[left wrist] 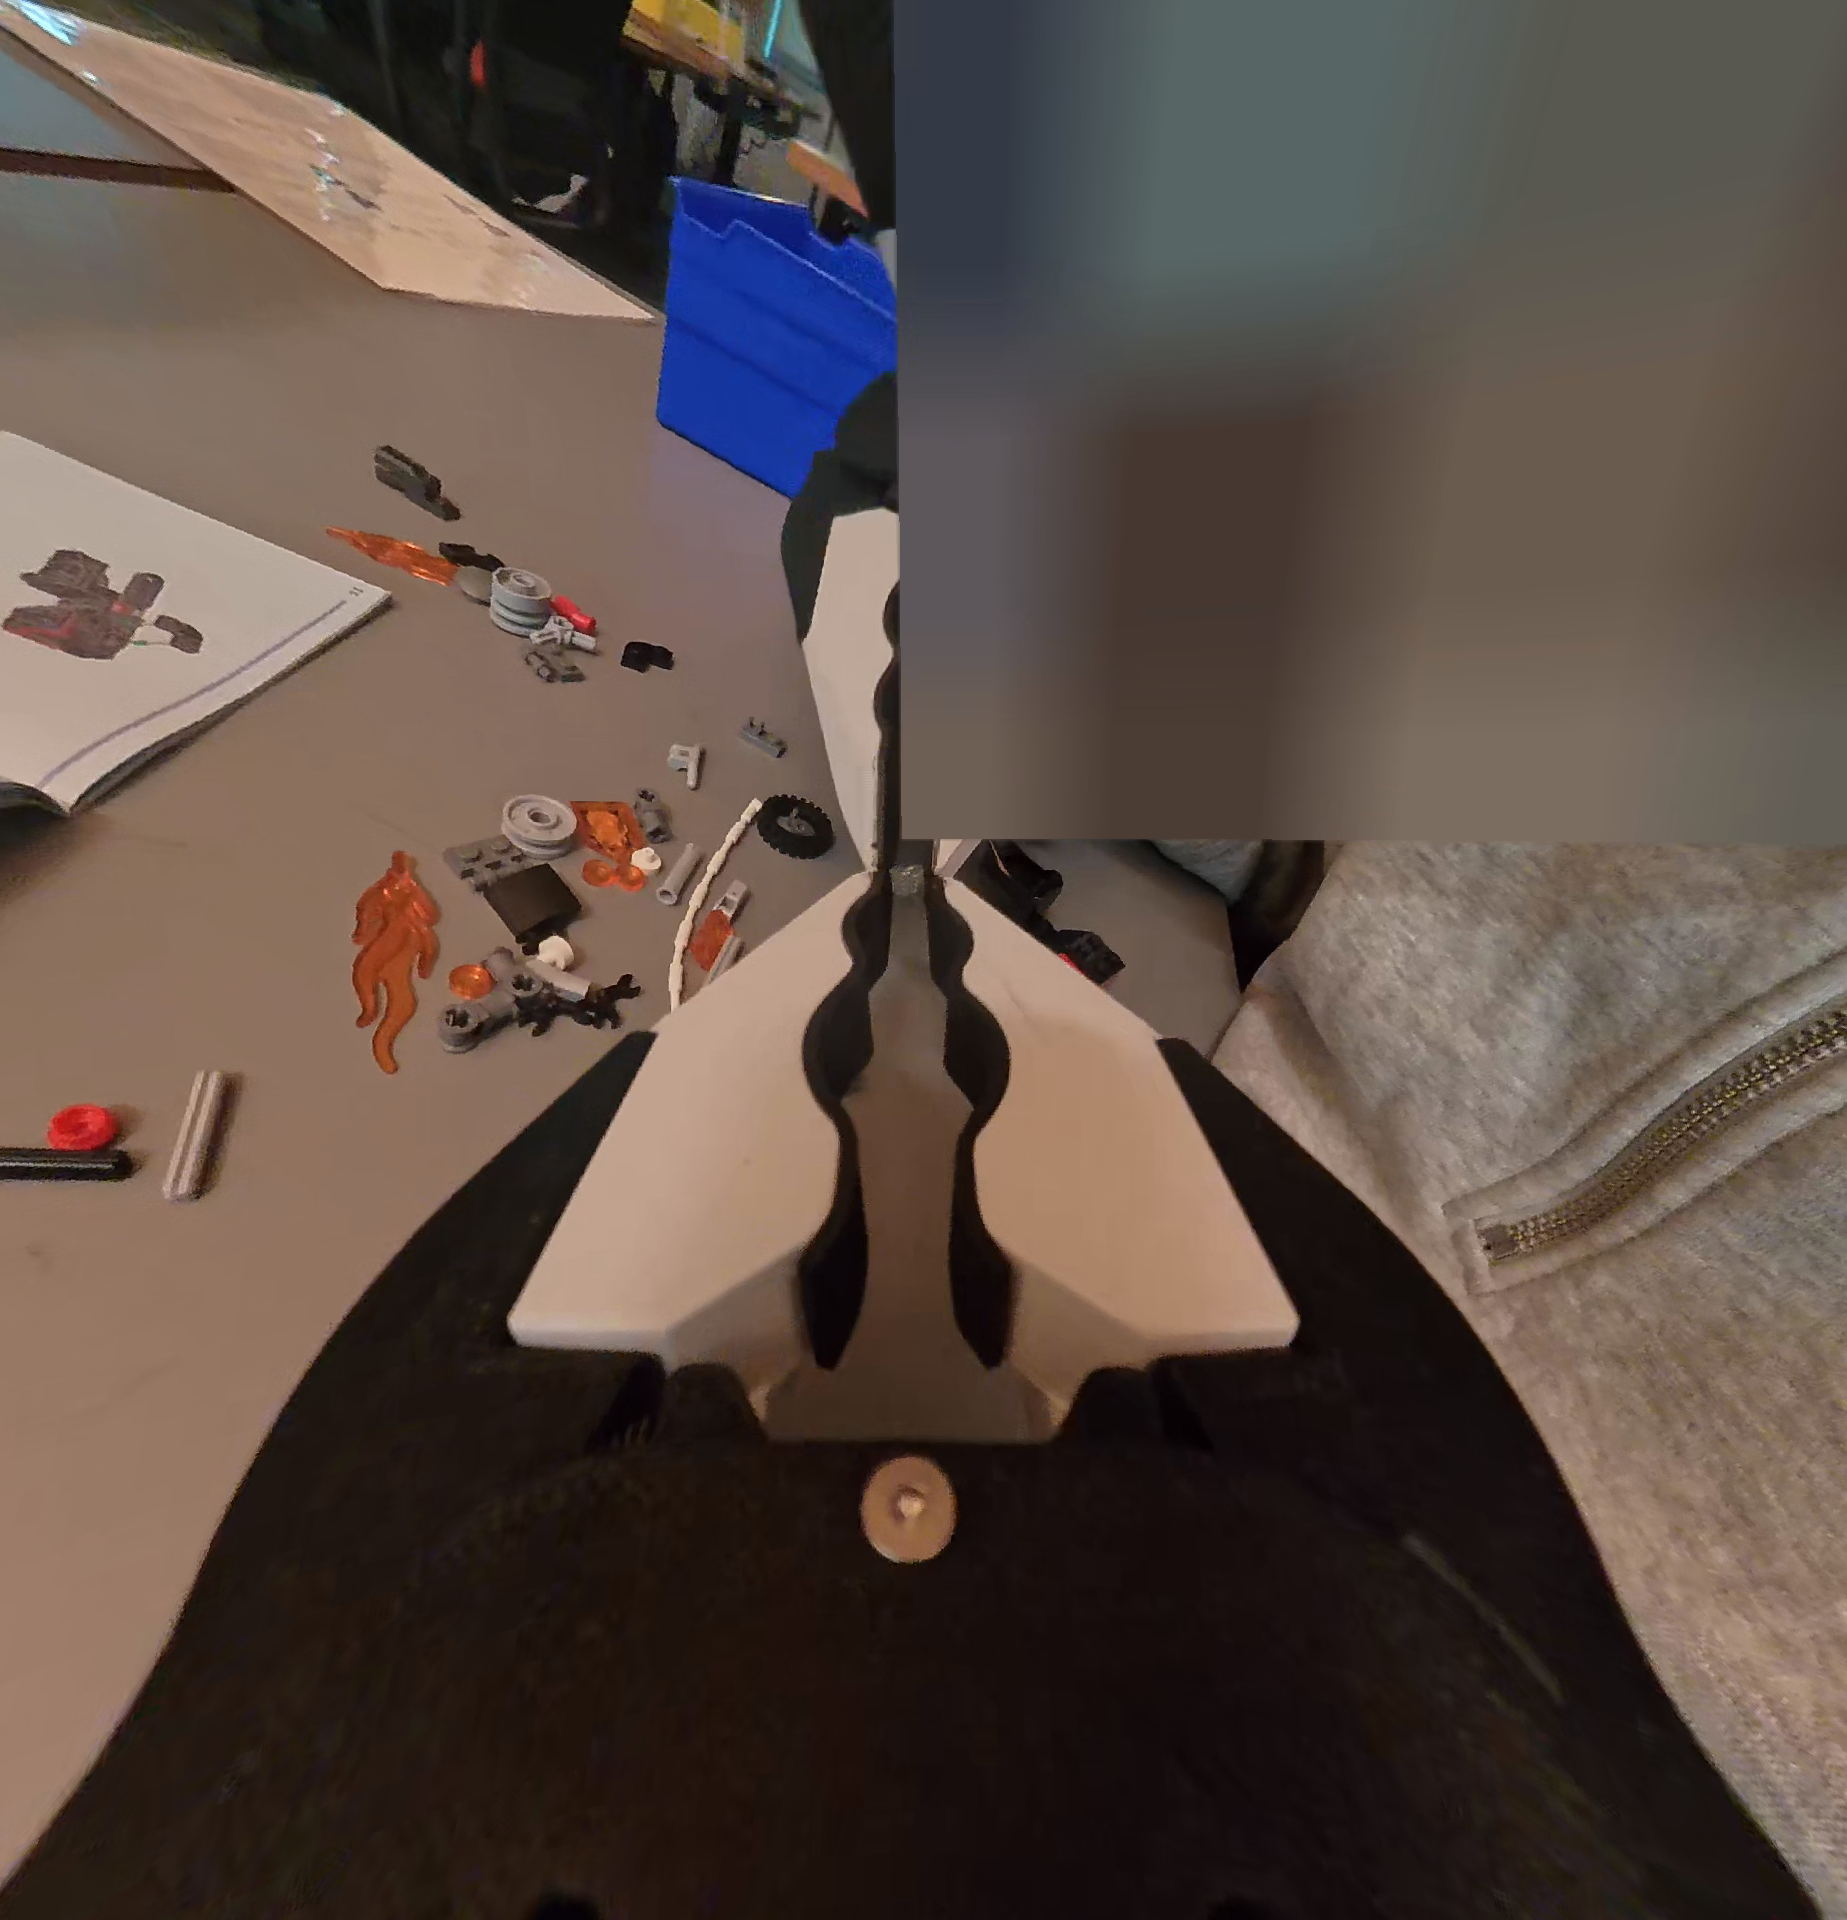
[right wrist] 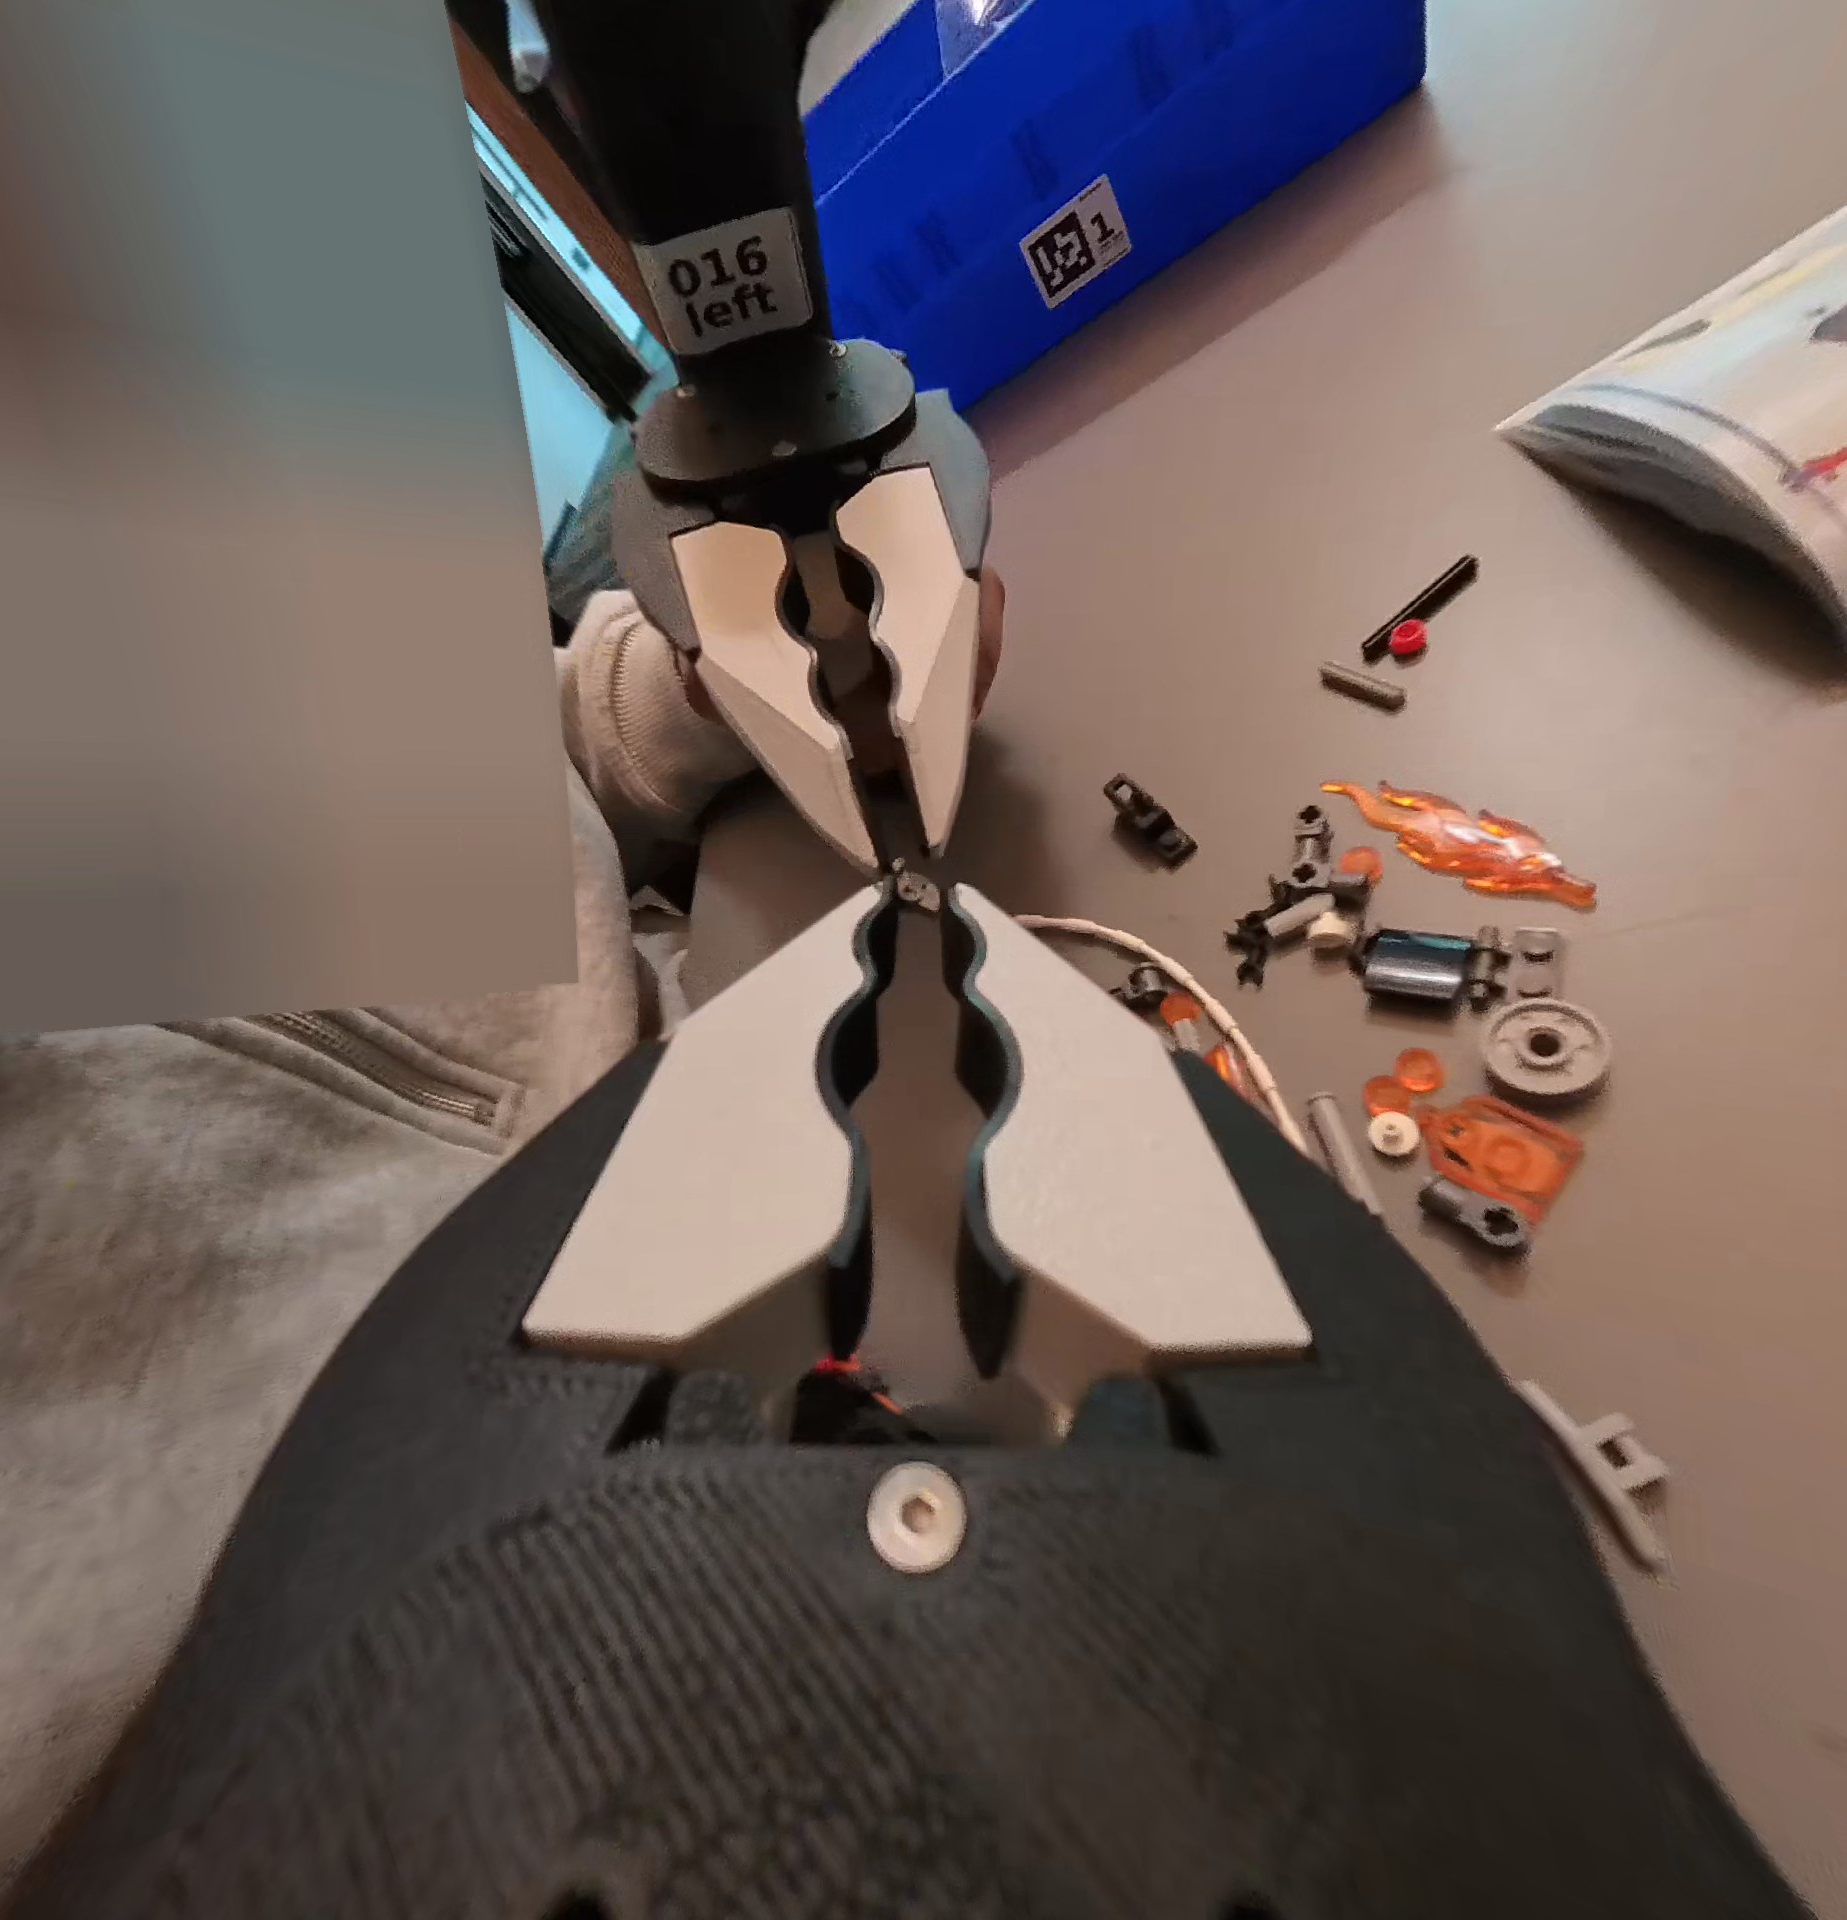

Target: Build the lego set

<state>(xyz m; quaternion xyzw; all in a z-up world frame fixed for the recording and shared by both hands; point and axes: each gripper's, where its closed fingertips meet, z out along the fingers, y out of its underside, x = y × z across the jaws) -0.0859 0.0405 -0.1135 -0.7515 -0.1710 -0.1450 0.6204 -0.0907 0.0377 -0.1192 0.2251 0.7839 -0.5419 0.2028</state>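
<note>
My left gripper (left wrist: 904, 875) and right gripper (right wrist: 917, 894) meet tip to tip above the table edge. A small grey Lego piece (left wrist: 906, 881) sits at the touching tips, and it also shows in the right wrist view (right wrist: 914, 890). Both sets of jaws stand nearly closed on it; I cannot tell whether it is one piece or two. The left gripper also shows in the right wrist view (right wrist: 903, 847), pointing down at the right one. Loose parts lie on the table: orange flames (left wrist: 394, 956) (right wrist: 1470, 836), grey wheel hubs (left wrist: 538, 826) (right wrist: 1547, 1049) and a black tyre (left wrist: 794, 826).
An open instruction booklet (left wrist: 119, 623) (right wrist: 1729, 395) lies on the brown table (left wrist: 275, 1351). A blue bin (left wrist: 773, 322) (right wrist: 1106, 156) stands at the back. A red stud (left wrist: 83, 1125), black axle (left wrist: 46, 1162) and grey axle (left wrist: 197, 1132) lie apart. A person's grey zip jacket (left wrist: 1573, 1247) (right wrist: 223, 1195) is close by. Only a small space, under 4 cm, lies between the two pairs of fingers.
</note>
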